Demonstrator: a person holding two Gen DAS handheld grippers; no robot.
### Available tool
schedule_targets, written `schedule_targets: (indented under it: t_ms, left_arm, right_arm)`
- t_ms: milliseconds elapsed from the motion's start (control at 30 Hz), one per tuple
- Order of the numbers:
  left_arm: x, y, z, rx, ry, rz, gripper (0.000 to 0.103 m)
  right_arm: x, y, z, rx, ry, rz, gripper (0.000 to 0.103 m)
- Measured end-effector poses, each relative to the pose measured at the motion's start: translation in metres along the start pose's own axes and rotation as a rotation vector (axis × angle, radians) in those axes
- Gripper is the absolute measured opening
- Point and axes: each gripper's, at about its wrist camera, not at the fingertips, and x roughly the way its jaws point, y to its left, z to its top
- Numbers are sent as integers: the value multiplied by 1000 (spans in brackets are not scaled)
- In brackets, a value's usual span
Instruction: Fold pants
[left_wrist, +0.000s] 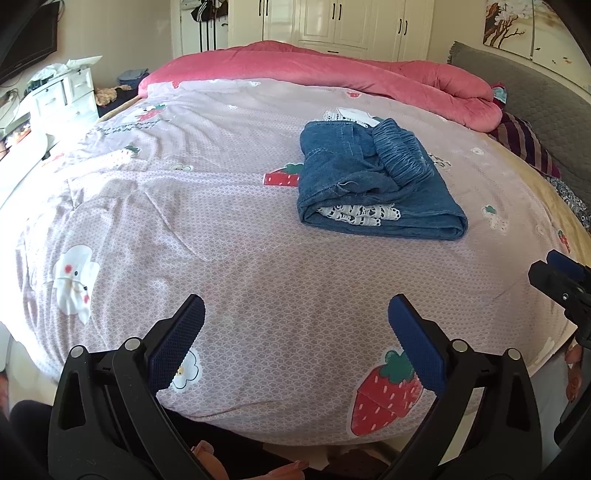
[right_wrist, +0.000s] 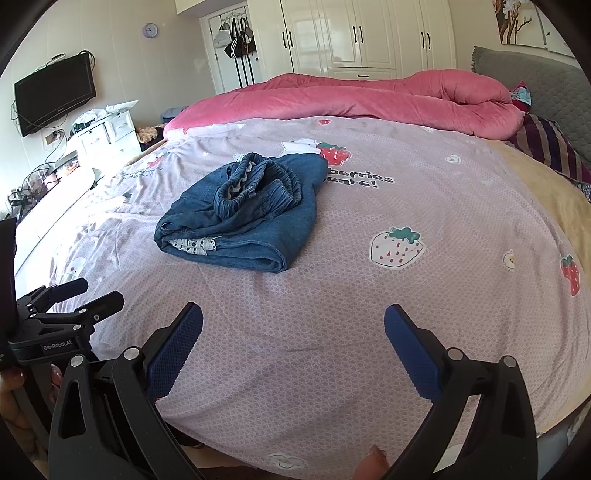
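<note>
Blue denim pants (left_wrist: 373, 181) lie folded into a compact bundle on the bed, the elastic waistband on top and white lace trim showing at the near fold. In the right wrist view the same pants (right_wrist: 251, 218) sit left of centre. My left gripper (left_wrist: 295, 314) hovers open over the sheet, well short of the pants, nothing between its blue pads. My right gripper (right_wrist: 293, 321) is also open and empty, near the bed's front edge. The right gripper (left_wrist: 554, 277) shows at the right edge of the left view; the left gripper (right_wrist: 74, 295) appears at the left of the right view.
The bed is covered by a lilac strawberry-print sheet (left_wrist: 221, 221). A rolled pink quilt (left_wrist: 332, 70) lies along the far side, a striped pillow (right_wrist: 546, 144) and grey headboard at right. White drawers (right_wrist: 107, 136) and a wall TV (right_wrist: 55, 92) stand to the left.
</note>
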Motion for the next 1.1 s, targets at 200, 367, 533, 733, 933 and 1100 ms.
schedule_targets:
  t_ms: [200,367,533,733,933,1100]
  left_arm:
    - [0,1,0,-5,0,-12,93]
    - [-2,-1,0,0,-6,-13,93]
    - [-4,-1,5,-4,-7,-10,93]
    - [-21,19,17,-84,-140,34,93]
    - [0,54,39,-140,-76,137,94]
    - [48,103,55,-161,99,250,94]
  right_arm:
    - [1,0,-1,-1,0,-4,98]
    - [2,0,-1,-1,0,-8,98]
    - [3,-3,-1,4,4,-19,98]
    - [8,-17,-3,31,11,-45,98]
    - [19,-42,-2,73,23,-88,98]
    - [31,-87,12,126,23,-177,98]
